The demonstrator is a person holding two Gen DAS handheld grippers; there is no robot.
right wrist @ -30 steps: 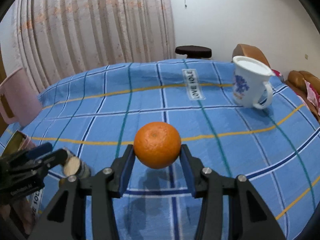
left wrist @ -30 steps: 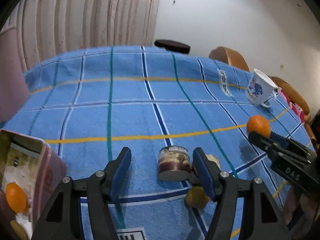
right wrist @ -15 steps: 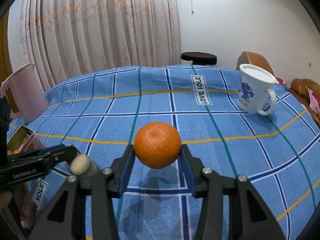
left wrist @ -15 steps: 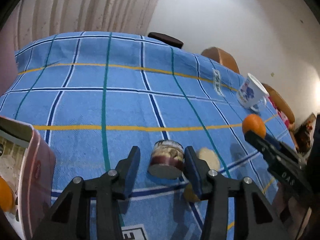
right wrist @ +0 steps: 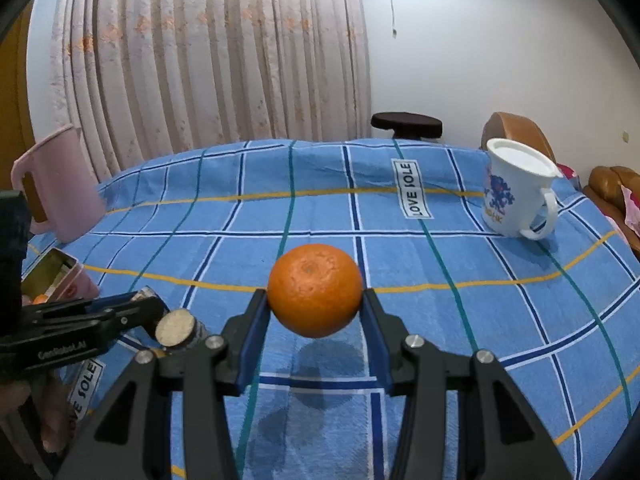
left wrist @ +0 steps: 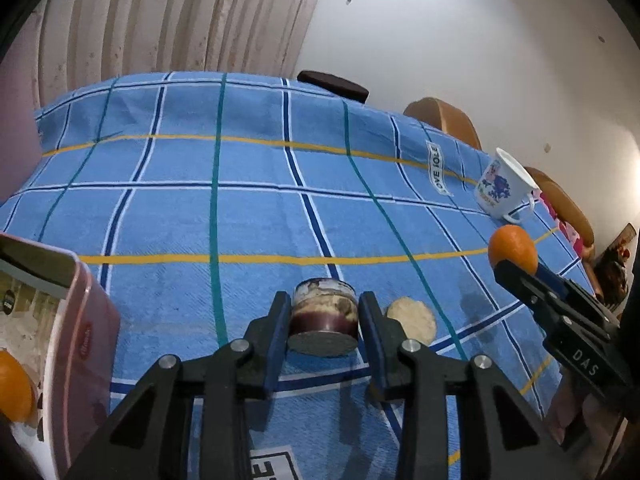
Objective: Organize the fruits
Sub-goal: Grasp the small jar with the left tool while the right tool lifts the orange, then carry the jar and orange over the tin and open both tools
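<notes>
My right gripper (right wrist: 315,312) is shut on an orange (right wrist: 315,290) and holds it above the blue checked cloth; the orange also shows in the left wrist view (left wrist: 512,249). My left gripper (left wrist: 323,316) has closed on a short brown-and-cream cylinder, a cut fruit piece (left wrist: 324,318), lying on its side on the cloth. A pale round slice (left wrist: 411,317) lies just right of it. A pink box (left wrist: 82,332) at the left holds another orange (left wrist: 14,386).
A white mug with a blue print (right wrist: 516,188) stands at the right of the cloth. A pink jug (right wrist: 54,186) stands at the far left. Brown chairs (right wrist: 520,130) and a dark stool (right wrist: 406,123) stand beyond the table's far edge.
My left gripper has moved forward and closed its fingers around the cut fruit piece. The right gripper has lifted a little with the orange still in it.
</notes>
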